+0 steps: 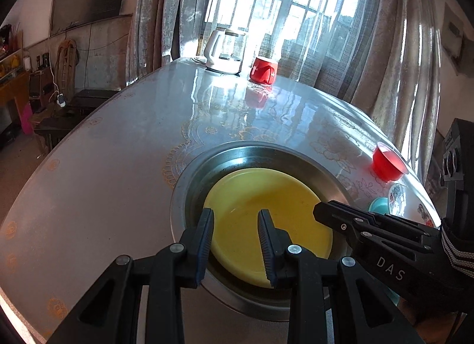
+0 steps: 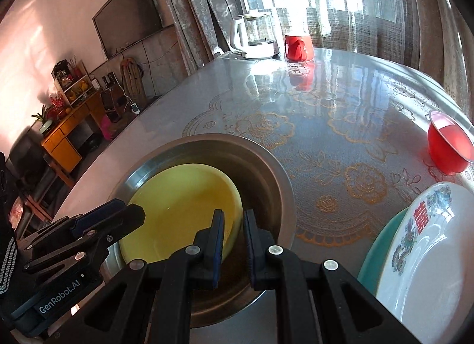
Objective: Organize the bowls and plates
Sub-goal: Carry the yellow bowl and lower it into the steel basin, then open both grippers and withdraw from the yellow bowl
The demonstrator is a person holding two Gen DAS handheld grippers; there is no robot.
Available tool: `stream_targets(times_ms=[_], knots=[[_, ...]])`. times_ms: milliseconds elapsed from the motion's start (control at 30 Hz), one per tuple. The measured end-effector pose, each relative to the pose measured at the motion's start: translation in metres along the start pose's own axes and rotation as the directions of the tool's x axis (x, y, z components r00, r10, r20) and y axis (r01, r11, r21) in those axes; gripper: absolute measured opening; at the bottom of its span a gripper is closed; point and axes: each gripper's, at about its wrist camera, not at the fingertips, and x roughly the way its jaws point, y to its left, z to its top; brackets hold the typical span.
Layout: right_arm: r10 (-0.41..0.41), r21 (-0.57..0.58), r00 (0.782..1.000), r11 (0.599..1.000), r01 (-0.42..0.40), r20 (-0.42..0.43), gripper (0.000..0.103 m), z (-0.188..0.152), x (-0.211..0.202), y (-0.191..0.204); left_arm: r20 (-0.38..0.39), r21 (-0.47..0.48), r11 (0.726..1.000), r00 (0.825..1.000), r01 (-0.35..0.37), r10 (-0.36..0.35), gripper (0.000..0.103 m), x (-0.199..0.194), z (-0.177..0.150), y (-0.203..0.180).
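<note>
Fingers [image 2: 218,236] at yellow plate [image 2: 183,205]; red bowl [image 2: 448,148] well apart.

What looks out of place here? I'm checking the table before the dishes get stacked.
The yellow plate sits tilted inside the metal basin sunk into the table, leaning on its wall instead of lying flat. Nothing looks spilled or broken.

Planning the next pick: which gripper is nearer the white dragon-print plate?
Right. The right gripper is beside the white plate, at the yellow plate's rim; the left gripper is across the yellow plate.
</note>
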Motion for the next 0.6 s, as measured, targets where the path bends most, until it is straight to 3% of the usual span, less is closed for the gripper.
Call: stream_targets(times_ms=[67, 167, 367, 600], knots=[[-0.001, 0.002, 1.0, 1.0, 0.001, 0.0, 0.013, 0.001, 0.001, -0.001, -0.029, -0.022, 0.999, 0.999, 0.041, -0.042, 0.03, 0.005, -0.001, 0.0], [-0.009, -0.012, 1.0, 1.0, 0.009, 0.01, 0.013, 0.002, -0.001, 0.001, -0.009, 0.01, 1.0, 1.0, -0.001, 0.001, 0.03, 0.009, 0.0, -0.007], [-0.068, -0.062, 0.997, 0.996, 0.07, 0.031, 0.01, 0.003, 0.001, 0.005, -0.01, 0.023, 1.0, 1.0, -0.014, 0.014, 0.03, 0.011, 0.0, -0.012], [-0.029, -0.042, 0.999, 0.999, 0.031, 0.04, 0.01, 0.003, -0.003, 0.001, -0.001, 0.039, 0.998, 0.999, -0.045, 0.045, 0.03, 0.005, -0.004, -0.013]])
